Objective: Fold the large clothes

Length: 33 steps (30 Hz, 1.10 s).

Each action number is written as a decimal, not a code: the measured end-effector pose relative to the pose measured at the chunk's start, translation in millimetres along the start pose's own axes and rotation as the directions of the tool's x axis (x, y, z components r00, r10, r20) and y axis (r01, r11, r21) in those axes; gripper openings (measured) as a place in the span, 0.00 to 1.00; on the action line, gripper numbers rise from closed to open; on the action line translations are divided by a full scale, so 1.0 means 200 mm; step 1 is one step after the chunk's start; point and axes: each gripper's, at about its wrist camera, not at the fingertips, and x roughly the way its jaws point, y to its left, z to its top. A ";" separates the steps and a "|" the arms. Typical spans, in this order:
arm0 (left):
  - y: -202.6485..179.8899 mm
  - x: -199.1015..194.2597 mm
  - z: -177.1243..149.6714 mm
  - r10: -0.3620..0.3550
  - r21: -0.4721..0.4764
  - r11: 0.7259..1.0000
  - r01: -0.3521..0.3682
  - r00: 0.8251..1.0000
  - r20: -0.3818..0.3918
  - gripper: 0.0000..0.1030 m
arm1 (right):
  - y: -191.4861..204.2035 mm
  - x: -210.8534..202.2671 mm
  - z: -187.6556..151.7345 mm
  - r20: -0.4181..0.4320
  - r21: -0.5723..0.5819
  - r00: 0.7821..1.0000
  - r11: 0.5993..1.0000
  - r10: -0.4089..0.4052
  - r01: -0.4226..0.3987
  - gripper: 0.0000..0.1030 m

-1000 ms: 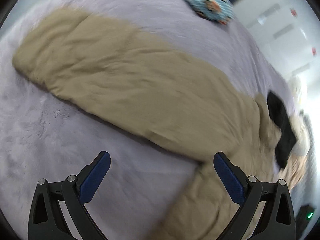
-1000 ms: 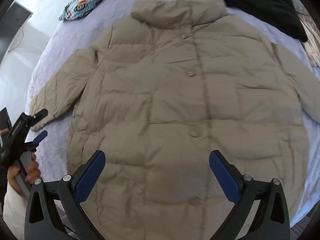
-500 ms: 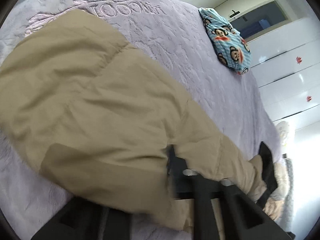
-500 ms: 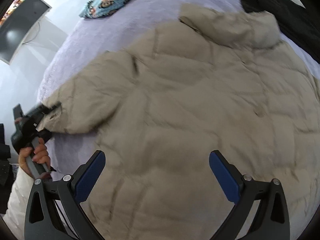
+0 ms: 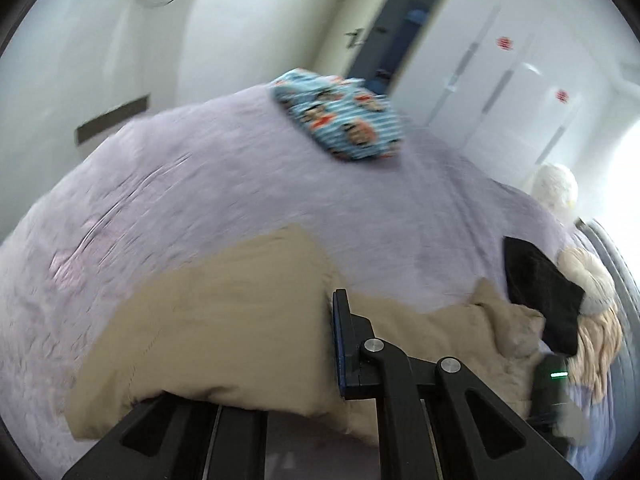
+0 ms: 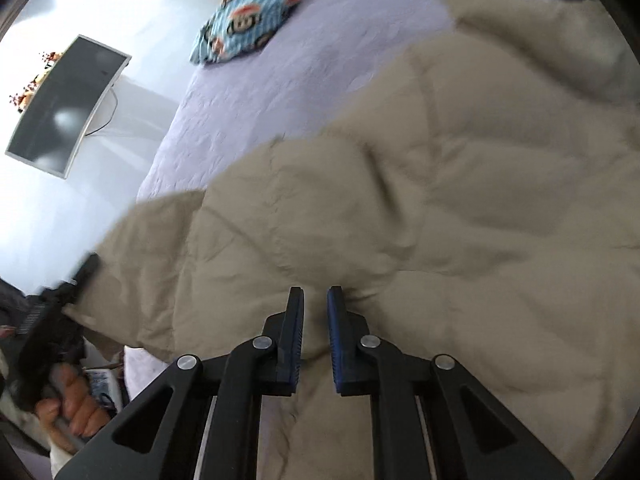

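Observation:
A beige puffer jacket (image 6: pixel 440 200) lies spread on a lilac bedspread (image 5: pixel 240 184). My left gripper (image 5: pixel 326 320) is shut on the end of its sleeve (image 5: pixel 220 320). The sleeve is lifted off the bed and drapes over the left finger, hiding it. The right wrist view shows that same left gripper (image 6: pixel 68 292) in a person's hand (image 6: pixel 76 404), clamped on the cuff at the lower left. My right gripper (image 6: pixel 316 300) points down at the jacket's body near that sleeve. Its jaws are closing, with a pinched fold of beige fabric between the blue pads.
A blue cartoon-print cloth (image 5: pixel 344 124) lies at the bed's far side. A black garment (image 5: pixel 544 292) and cream fluffy fabric (image 5: pixel 592 280) sit by the jacket's collar. A monitor (image 6: pixel 64 104) stands on the floor left of the bed. White wardrobe doors (image 5: pixel 500 92) line the back.
My left gripper went from open to shut on the sleeve end and rose with it. My right gripper swung left and down onto the jacket, and its jaws came together.

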 end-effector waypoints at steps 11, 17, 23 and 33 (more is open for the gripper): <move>-1.02 0.08 -0.08 -0.237 0.276 0.925 0.259 0.965 -0.112 0.12 | -0.21 -0.14 -0.04 -0.072 0.086 0.992 0.991 0.105 -0.099 0.11; -1.57 0.35 -0.46 -0.226 0.437 0.834 0.337 0.931 -0.286 0.12 | -0.64 -0.72 -0.17 0.061 0.167 0.996 0.984 -0.072 0.061 0.11; -1.71 0.61 -0.91 -0.037 0.608 0.749 0.263 0.933 -0.358 0.28 | -0.99 -1.06 -0.30 0.101 0.245 0.969 0.949 -0.227 0.197 0.11; -1.43 0.40 -0.87 -0.029 0.546 0.804 0.235 0.933 -0.359 0.82 | -1.06 -1.11 -0.33 0.103 0.212 0.948 0.938 -0.301 0.275 0.20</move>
